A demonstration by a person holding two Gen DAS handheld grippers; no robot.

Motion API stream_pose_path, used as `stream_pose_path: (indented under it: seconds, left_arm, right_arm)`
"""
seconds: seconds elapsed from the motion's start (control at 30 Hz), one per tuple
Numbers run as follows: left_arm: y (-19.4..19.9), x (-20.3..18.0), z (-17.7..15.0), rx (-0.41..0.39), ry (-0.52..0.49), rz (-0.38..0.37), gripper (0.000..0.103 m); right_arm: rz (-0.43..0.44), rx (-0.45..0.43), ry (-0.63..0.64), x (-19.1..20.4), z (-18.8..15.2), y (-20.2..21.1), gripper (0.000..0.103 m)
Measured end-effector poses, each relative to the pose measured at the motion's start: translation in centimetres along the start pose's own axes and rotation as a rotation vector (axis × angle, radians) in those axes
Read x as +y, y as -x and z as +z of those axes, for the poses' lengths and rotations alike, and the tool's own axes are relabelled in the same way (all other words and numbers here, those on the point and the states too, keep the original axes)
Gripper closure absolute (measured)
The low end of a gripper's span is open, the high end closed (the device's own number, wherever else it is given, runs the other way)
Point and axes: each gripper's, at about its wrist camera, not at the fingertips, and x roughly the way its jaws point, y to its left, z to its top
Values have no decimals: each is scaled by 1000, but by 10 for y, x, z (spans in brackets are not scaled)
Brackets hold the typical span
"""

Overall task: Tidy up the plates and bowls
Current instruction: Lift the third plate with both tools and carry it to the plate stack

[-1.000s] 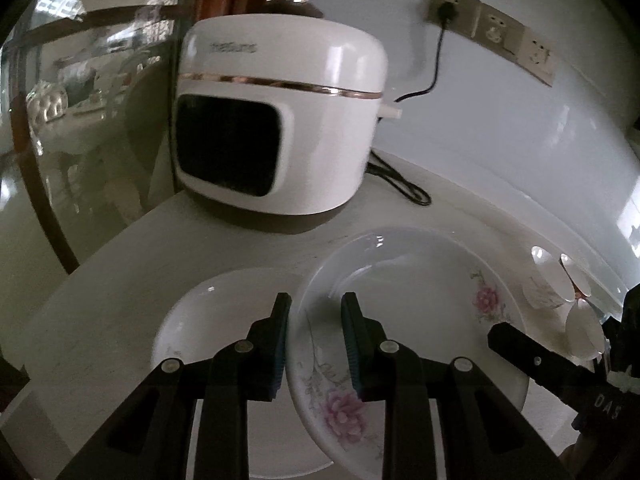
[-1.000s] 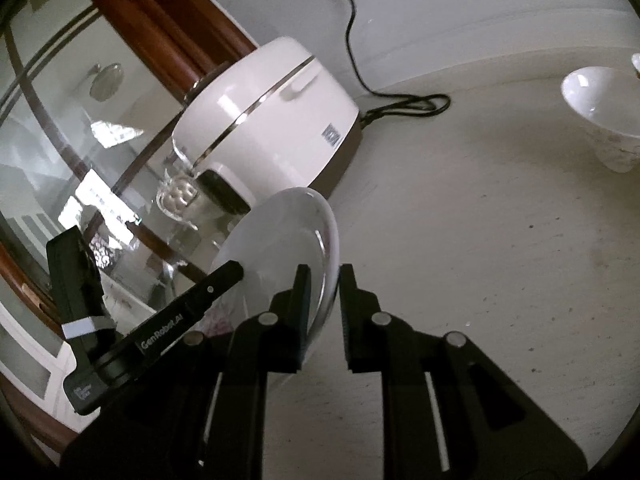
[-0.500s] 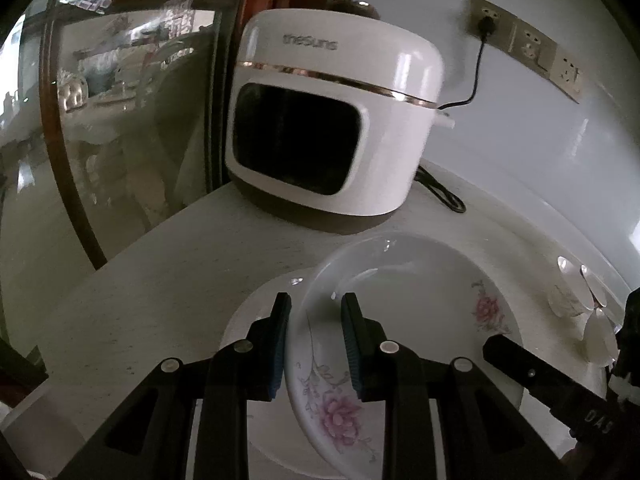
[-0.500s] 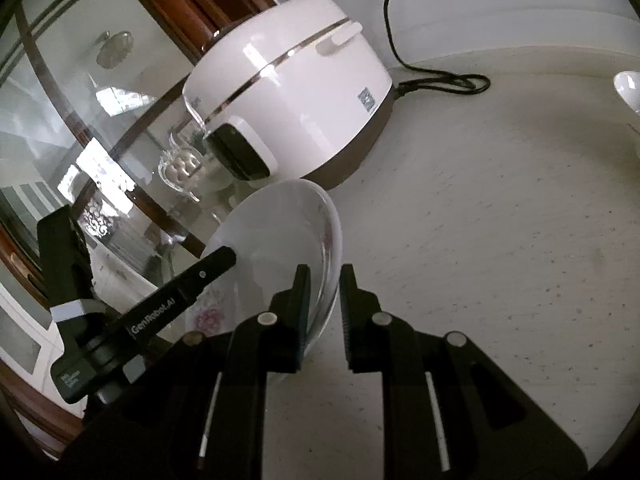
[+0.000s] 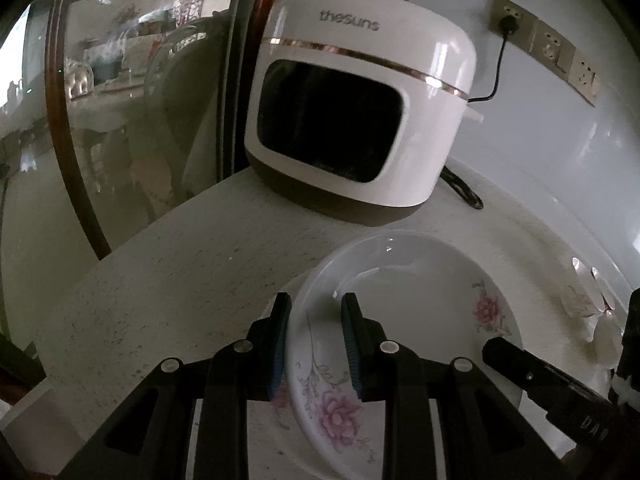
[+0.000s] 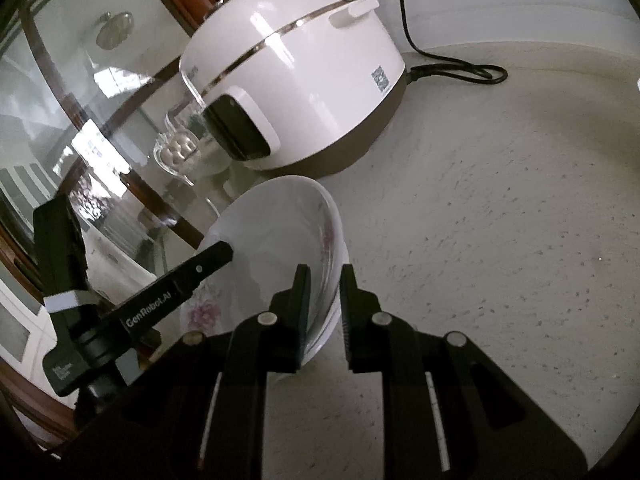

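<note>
A white plate with pink flowers lies over a second white plate, of which only a sliver shows at its left. My left gripper straddles the flowered plate's left rim, jaws a little apart around it. My right gripper straddles the opposite rim of the same plate, jaws slightly apart. The lower plate's edge shows beneath it in the right wrist view. Each gripper shows in the other's view.
A white rice cooker stands just behind the plates, its black cord running to wall sockets. White bowls sit at the right. A glass door borders the counter's left edge.
Both grippers carried the flowered plate left and lowered it onto the other plate, which is now almost covered. The right jaws have opened slightly.
</note>
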Motion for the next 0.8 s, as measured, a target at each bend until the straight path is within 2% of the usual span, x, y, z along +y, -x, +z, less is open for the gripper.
stream_pose_path:
  seconds: [0.67, 0.8]
  left_arm:
    - [-4, -3, -4, -17, -48, 31, 76]
    - [-2, -2, -4, -21, -47, 32, 76]
  right_arm:
    - [-164, -3, 191, 26, -8, -11, 81]
    - [-164, -4, 211, 26, -10, -10, 81]
